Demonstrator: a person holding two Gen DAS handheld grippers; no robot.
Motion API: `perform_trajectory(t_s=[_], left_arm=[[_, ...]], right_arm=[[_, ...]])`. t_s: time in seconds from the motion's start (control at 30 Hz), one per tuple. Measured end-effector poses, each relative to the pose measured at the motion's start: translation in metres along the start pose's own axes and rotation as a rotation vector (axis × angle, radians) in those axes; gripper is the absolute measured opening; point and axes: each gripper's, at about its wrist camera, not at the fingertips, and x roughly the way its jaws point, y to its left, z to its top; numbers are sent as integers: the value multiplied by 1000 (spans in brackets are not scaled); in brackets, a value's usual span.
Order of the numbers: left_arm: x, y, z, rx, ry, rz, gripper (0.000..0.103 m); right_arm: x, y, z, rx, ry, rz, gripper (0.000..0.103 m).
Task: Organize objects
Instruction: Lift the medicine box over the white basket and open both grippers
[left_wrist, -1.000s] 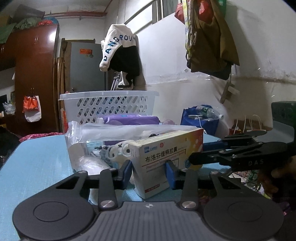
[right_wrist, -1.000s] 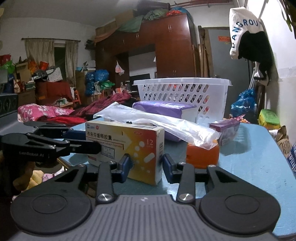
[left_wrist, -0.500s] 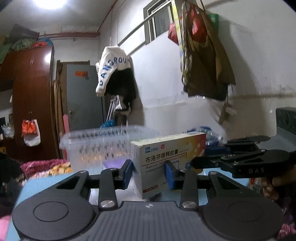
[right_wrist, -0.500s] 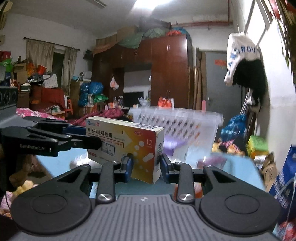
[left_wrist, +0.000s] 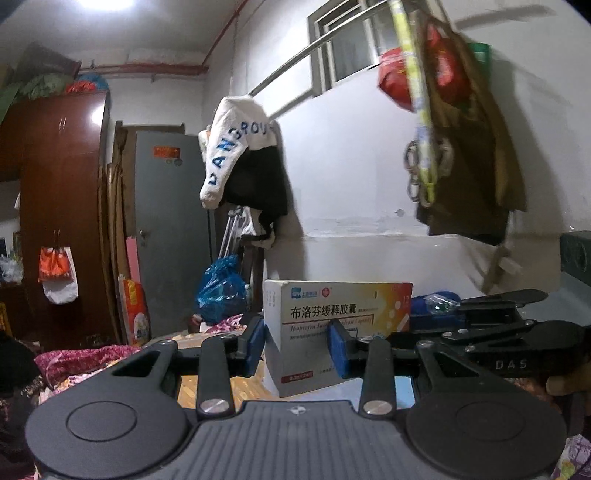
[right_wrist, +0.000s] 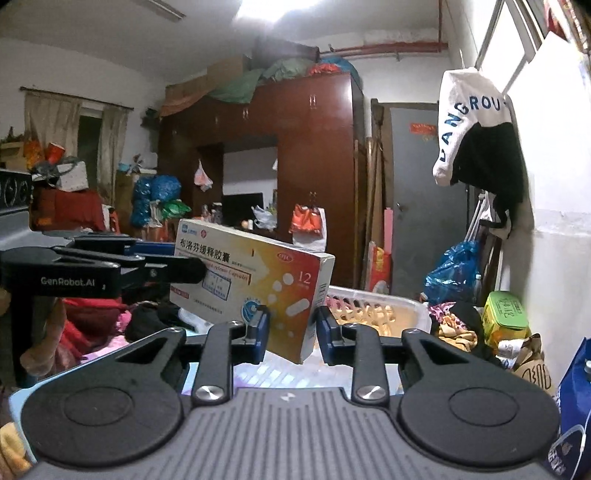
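Observation:
A white, orange and yellow medicine box (left_wrist: 332, 325) with Chinese print is held in the air between both grippers. My left gripper (left_wrist: 297, 349) is shut on one end of it. My right gripper (right_wrist: 291, 336) is shut on the other end, where the box (right_wrist: 258, 273) shows a "12". In the right wrist view the left gripper (right_wrist: 177, 271) reaches in from the left onto the box. In the left wrist view the right gripper (left_wrist: 480, 332) reaches in from the right. A white laundry basket (right_wrist: 380, 306) lies below and just behind the box.
A blue table edge (right_wrist: 22, 402) shows at lower left. A white wall (left_wrist: 351, 166) with hanging clothes and bags stands to the right. A dark wooden wardrobe (right_wrist: 314, 166) and a grey door (left_wrist: 173, 229) stand behind. Bags and clutter (right_wrist: 506, 321) lie at the right.
Both grippers have lifted the medicine box up from the table. The basket and the table have dropped low in both views, and the items on the table have left view.

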Motion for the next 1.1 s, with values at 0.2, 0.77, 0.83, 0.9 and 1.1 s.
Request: perform_trajectory(t_s=[0.2, 0.77, 0.83, 0.9, 1.1], left_arm=[[52, 30, -4, -83, 110, 23, 41], [55, 30, -17, -73, 140, 206, 89], [30, 31, -18, -106, 105, 187, 92], [0, 25, -26, -118, 83, 181, 92], [-77, -1, -82, -145, 84, 166, 92]], right_arm=[[41, -8, 7, -10, 79, -36, 30], [61, -15, -2, -19, 232, -150, 91], [40, -15, 0, -24, 180, -163, 99], [14, -21, -1, 17, 135, -160, 103], [-82, -24, -51, 138, 57, -104, 103]])
